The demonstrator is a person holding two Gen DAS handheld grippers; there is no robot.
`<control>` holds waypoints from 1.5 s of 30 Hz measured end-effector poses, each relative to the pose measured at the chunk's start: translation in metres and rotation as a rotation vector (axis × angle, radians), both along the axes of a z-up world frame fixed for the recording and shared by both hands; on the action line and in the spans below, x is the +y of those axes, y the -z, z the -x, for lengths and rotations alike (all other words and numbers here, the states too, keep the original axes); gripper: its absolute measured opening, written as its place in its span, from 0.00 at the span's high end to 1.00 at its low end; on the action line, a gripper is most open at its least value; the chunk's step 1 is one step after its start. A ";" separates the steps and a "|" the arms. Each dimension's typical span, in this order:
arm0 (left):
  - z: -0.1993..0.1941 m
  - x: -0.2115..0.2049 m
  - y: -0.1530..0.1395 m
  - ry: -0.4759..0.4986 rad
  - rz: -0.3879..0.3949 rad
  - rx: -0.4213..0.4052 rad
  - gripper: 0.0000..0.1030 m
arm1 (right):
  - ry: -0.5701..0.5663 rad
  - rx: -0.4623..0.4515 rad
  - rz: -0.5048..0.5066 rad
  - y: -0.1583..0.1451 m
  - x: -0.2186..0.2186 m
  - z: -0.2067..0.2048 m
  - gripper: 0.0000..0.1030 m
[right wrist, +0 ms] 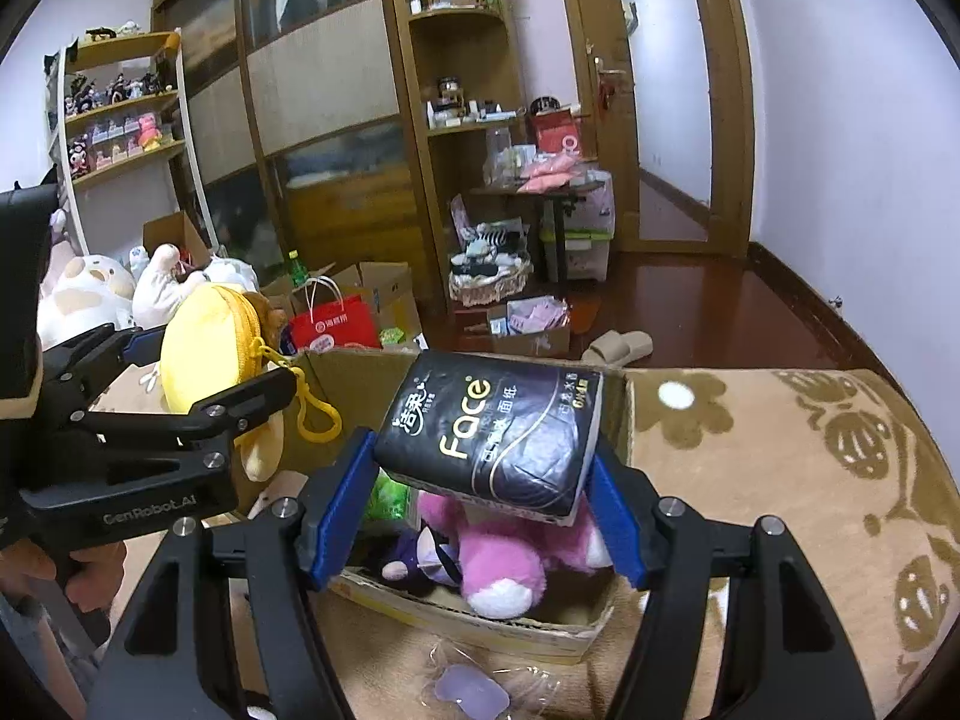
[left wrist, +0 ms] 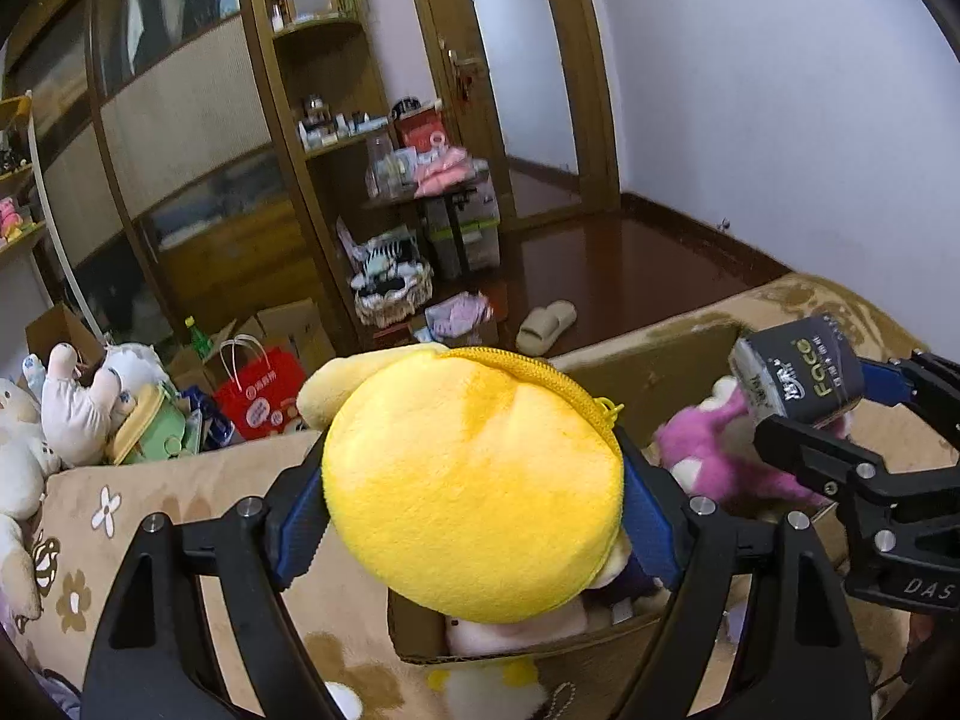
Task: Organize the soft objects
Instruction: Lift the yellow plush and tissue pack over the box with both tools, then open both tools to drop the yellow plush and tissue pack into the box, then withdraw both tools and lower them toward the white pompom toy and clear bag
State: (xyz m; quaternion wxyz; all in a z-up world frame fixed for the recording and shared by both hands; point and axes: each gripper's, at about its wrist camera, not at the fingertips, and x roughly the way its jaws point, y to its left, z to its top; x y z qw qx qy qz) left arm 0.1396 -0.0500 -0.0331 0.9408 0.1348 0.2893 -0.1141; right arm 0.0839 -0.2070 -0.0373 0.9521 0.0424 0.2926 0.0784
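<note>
My left gripper [left wrist: 474,516] is shut on a round yellow plush pouch [left wrist: 474,474] with a zipper, held above a cardboard box [left wrist: 522,651] on the bed. My right gripper [right wrist: 480,510] is shut on a black pack of Face tissues [right wrist: 492,432], held over the same box [right wrist: 480,618]. A pink plush toy [right wrist: 510,564] lies inside the box, with a purple toy [right wrist: 414,564] and a green item [right wrist: 390,498] beside it. The tissue pack [left wrist: 798,372] and pink plush [left wrist: 714,456] also show in the left wrist view. The yellow pouch [right wrist: 210,348] shows in the right wrist view.
The beige flowered blanket [right wrist: 780,480] covers the bed. Several plush toys [left wrist: 72,408] are piled at the left. A red paper bag [left wrist: 258,390], cardboard boxes, a basket [left wrist: 393,294] and a slipper [left wrist: 546,324] are on the dark floor. Wardrobe and shelves stand behind.
</note>
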 end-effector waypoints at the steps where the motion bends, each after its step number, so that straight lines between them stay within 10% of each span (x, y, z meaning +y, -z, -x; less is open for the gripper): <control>1: -0.002 0.001 0.003 -0.002 -0.002 0.008 0.19 | -0.005 0.006 0.002 0.003 0.001 -0.001 0.30; 23: -0.010 0.008 0.015 -0.017 0.047 0.100 0.15 | -0.019 0.013 0.072 0.017 0.011 0.000 0.28; 45: 0.011 0.030 0.000 -0.062 0.103 0.139 0.08 | 0.056 -0.022 0.056 -0.001 -0.007 0.023 0.03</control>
